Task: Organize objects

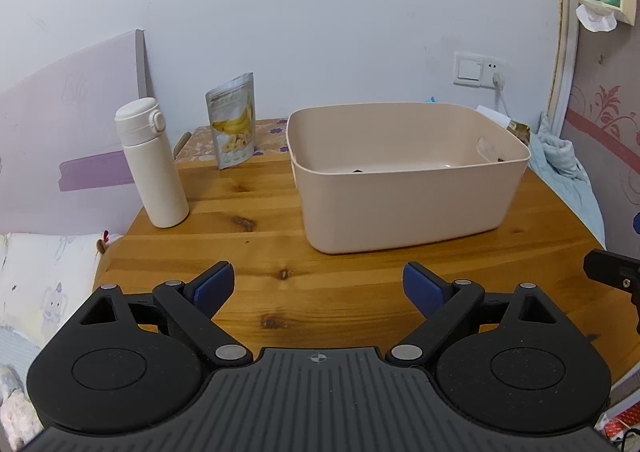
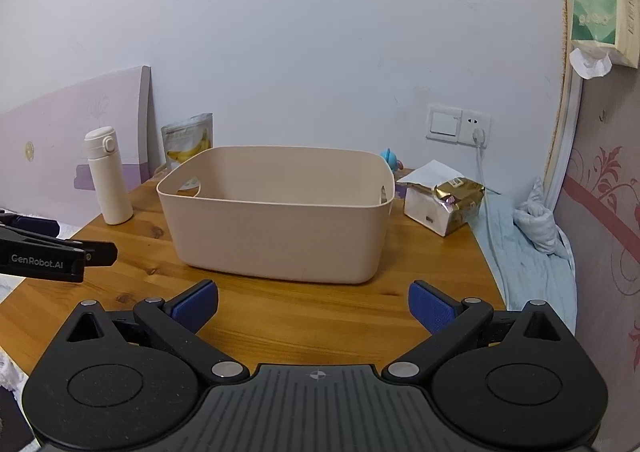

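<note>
- The left gripper (image 1: 319, 290) hovers over the wooden table (image 1: 248, 252), blue pads spread wide with nothing between them.
- The right gripper (image 2: 313, 306) is likewise spread wide and holds nothing.
- The beige bin (image 1: 404, 208) stands ahead of the left gripper, slightly to its right; for the right gripper it sits straight ahead.
- The white bottle (image 1: 151, 164) stands upright ahead-left of the left gripper, well apart from it.
- The banana-chip pouch (image 1: 234, 122) stands beyond, between bottle and bin.
- A gold-wrapped packet (image 2: 458, 198) lies ahead-right of the right gripper, just beside the bin.

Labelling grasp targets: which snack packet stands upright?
The silver banana-chip pouch behind the white bottle stands upright; the gold foil packet lies slumped against a white box.
</note>
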The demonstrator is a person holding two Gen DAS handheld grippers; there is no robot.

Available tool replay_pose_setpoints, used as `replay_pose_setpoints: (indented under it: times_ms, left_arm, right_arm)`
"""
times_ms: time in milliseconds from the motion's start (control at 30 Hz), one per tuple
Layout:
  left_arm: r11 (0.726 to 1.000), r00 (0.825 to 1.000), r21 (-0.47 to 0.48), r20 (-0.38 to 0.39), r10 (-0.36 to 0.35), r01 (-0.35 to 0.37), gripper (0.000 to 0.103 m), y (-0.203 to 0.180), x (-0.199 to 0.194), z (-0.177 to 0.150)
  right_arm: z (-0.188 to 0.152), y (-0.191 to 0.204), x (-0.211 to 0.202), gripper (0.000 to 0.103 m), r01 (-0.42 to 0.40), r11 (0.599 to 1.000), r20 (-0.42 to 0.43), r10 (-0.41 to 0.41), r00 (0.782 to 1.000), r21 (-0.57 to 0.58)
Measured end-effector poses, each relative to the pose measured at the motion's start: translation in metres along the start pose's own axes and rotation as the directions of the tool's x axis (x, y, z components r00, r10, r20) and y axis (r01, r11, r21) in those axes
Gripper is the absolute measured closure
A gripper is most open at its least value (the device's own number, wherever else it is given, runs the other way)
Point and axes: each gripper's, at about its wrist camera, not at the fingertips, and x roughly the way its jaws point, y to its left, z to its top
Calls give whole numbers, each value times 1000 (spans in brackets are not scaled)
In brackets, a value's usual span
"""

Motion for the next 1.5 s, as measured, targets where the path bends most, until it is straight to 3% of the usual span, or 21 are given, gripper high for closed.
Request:
replay_pose_setpoints:
  times_ms: [933,1500]
  left_arm:
    - [999,999,11,-12,-51,51,10,11,-26,-29]
    - [999,999,7,-15,-52,52,9,15,-49,-26]
  right_arm:
    - [-26,-3,-35,0,31,997,1,-31,1000,75]
    - [-27,8,-28,0,44,999,-27,-43,999,28]
